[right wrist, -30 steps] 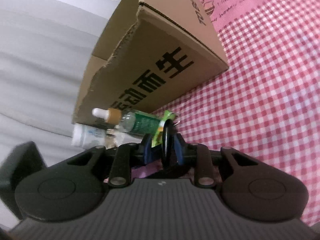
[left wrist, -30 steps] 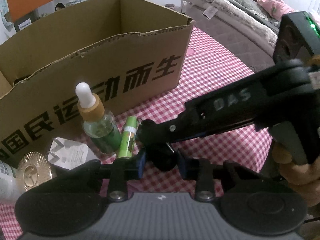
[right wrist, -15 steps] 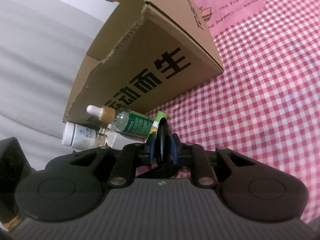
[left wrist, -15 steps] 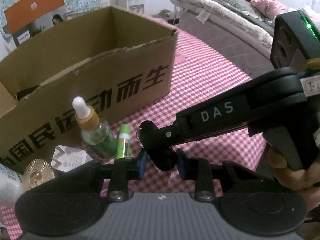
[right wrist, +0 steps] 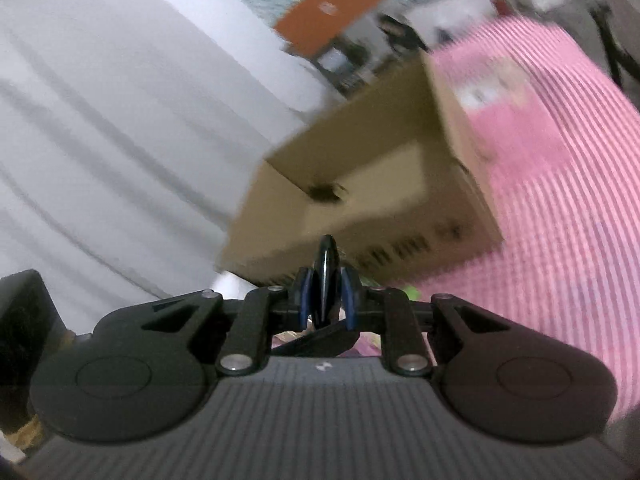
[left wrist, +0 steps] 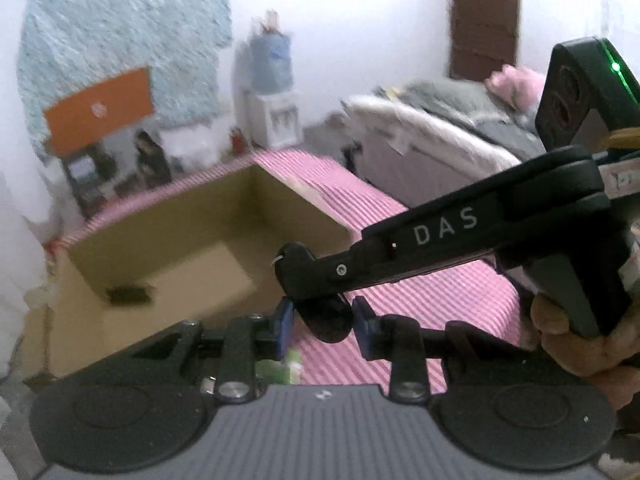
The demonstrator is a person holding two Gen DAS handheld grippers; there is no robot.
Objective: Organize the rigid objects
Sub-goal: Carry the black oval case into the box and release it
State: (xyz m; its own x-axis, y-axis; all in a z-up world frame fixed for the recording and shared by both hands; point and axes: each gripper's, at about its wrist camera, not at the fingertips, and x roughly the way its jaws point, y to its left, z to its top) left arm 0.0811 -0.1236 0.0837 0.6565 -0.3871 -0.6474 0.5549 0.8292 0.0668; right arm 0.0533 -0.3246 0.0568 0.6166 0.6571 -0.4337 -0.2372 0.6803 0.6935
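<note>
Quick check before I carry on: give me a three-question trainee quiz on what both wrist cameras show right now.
1. True or false: the right gripper is shut on a thin black object.
2. What lies inside the open cardboard box? A) nothing; B) one small dark item; C) a dropper bottle.
3. Fill in: the tablecloth under the box is mainly ____.

Key: 1 true; 2 B; 3 pink.
</note>
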